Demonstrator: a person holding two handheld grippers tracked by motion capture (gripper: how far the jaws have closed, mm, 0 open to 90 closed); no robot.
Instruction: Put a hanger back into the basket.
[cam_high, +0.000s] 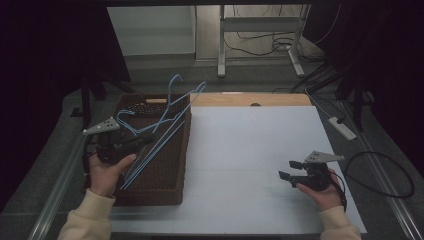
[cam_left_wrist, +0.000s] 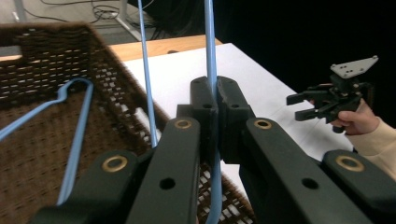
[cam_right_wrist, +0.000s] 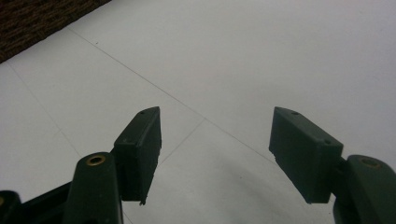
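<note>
Left gripper (cam_left_wrist: 215, 105): you are pinching a light, springy blue wire hanger (cam_high: 167, 125) by its straight rod, so it likely swings.

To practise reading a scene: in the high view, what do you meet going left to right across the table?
Left gripper → brown woven basket → white sheet → right gripper

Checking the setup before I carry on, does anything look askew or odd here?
Yes: the blue wire hangers stick up tilted out of the brown woven basket, one pinched by the left gripper.
</note>
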